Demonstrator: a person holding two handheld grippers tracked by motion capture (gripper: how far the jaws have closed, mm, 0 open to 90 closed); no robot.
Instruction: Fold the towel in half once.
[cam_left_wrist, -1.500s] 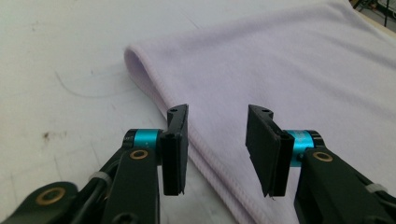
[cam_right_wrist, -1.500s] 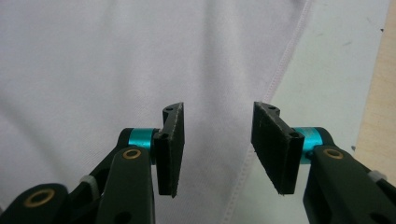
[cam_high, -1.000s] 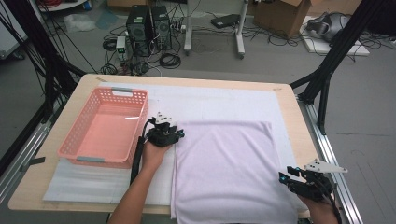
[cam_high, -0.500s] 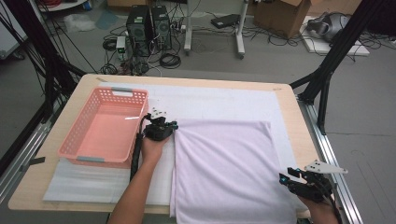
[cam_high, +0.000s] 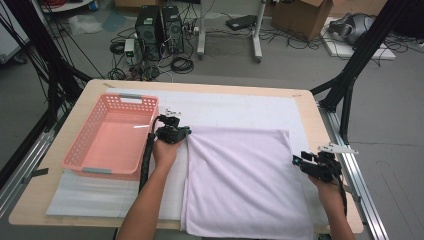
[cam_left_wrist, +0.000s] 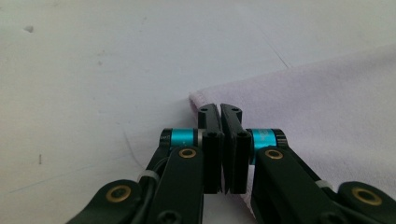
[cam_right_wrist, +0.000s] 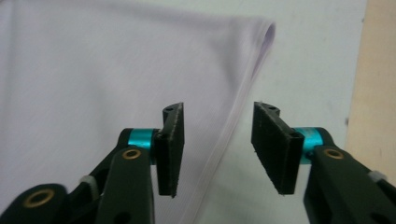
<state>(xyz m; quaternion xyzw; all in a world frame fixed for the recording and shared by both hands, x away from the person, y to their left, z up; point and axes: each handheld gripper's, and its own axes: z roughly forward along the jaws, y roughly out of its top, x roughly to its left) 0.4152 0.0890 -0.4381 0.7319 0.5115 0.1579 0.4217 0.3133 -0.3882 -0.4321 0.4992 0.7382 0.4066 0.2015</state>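
Note:
A pale lilac towel (cam_high: 240, 180) lies spread flat on the white mat (cam_high: 235, 107). My left gripper (cam_high: 184, 132) is at the towel's far left corner (cam_left_wrist: 198, 99). Its jaws are pressed together over the hem there, and the cloth stays low on the mat. My right gripper (cam_high: 299, 162) is at the towel's right edge (cam_right_wrist: 243, 100), about halfway along. It is open, and the fingers (cam_right_wrist: 170, 147) stand either side of the layered hem without touching it.
An empty pink plastic basket (cam_high: 80, 161) sits at the table's left, close beside my left hand. The bare wooden table edge (cam_right_wrist: 378, 79) runs just right of the right gripper. A metal rail (cam_high: 362, 185) borders the table's right side.
My left gripper has moved a little farther away from me, up to the towel's far left corner. The right gripper has hardly moved.

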